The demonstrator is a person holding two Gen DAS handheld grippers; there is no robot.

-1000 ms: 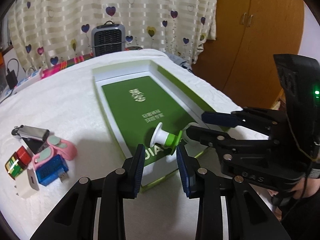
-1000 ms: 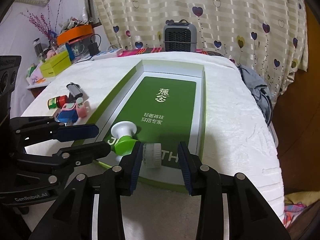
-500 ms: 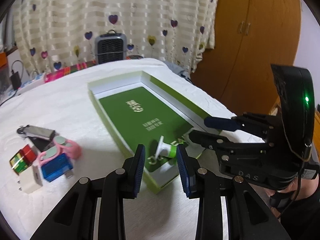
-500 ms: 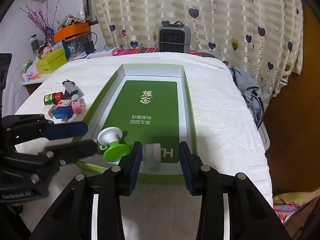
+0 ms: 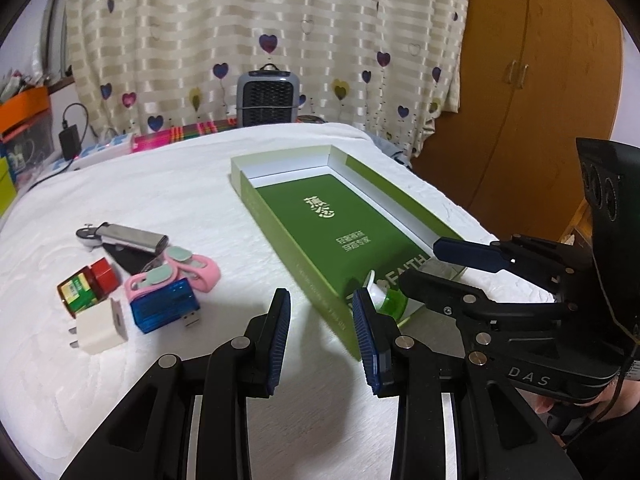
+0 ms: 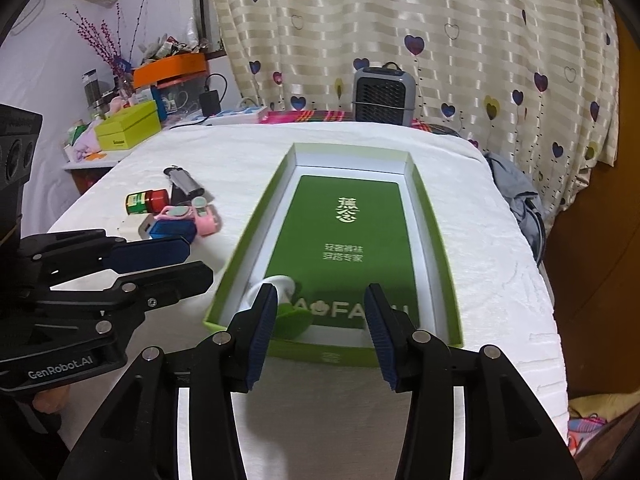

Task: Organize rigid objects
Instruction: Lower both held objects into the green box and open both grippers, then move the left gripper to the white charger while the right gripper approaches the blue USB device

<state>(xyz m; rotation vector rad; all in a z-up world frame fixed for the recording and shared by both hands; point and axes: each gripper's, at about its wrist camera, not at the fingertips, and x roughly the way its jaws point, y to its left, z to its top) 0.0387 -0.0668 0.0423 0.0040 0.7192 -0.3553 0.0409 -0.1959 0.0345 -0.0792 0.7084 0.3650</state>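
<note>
Looking along my left gripper (image 5: 322,330), ribbed blue pads spread and empty, I see a shallow green cardboard box (image 5: 296,248) on nubbly white cloth (image 5: 168,200). Right view: my right gripper (image 6: 320,328) gapes empty over the box's near end, where a green-and-white plastic piece (image 6: 290,314) lies.

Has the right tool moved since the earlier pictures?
Yes. The right tool has opened and pulled back toward the box's near wall, leaving the green-and-white piece inside.
</note>
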